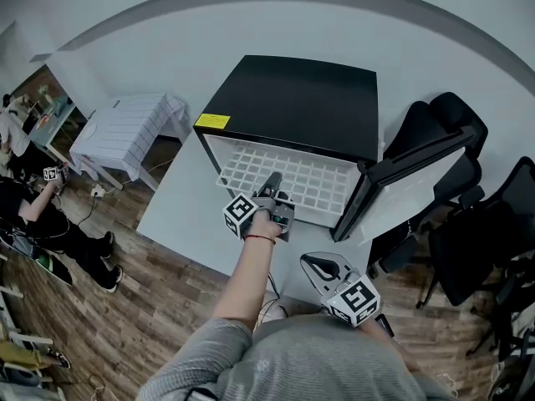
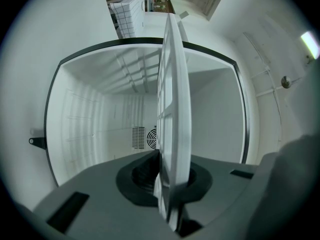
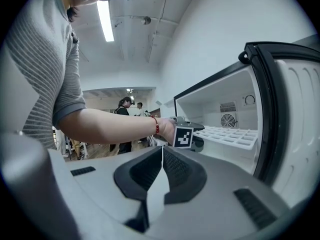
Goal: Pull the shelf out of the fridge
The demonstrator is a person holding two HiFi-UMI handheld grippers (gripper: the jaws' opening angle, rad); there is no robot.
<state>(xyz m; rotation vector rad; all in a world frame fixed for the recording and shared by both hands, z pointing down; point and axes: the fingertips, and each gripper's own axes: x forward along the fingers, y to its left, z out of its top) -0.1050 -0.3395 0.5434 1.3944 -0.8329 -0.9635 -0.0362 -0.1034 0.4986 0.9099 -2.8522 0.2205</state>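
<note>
A black mini fridge (image 1: pixel 292 98) stands on a pale table (image 1: pixel 180 215) with its door (image 1: pixel 376 190) swung open to the right. A white grid shelf (image 1: pixel 309 178) sticks partway out of its front. My left gripper (image 1: pixel 274 184) is shut on the shelf's front edge. In the left gripper view the shelf (image 2: pixel 172 109) runs edge-on between the jaws (image 2: pixel 170 184) into the white fridge interior (image 2: pixel 95 124). My right gripper (image 1: pixel 316 263) hangs lower right, away from the fridge, shut (image 3: pixel 161 154) with nothing held. From there I see the shelf (image 3: pixel 232 134) and the left gripper's marker cube (image 3: pixel 183 136).
Black office chairs (image 1: pixel 468 190) crowd the right side behind the open door. A white ribbed unit (image 1: pixel 125 132) stands left of the table on the wooden floor. People (image 1: pixel 33 215) sit at the far left. A fan vent (image 2: pixel 150 136) sits on the fridge's back wall.
</note>
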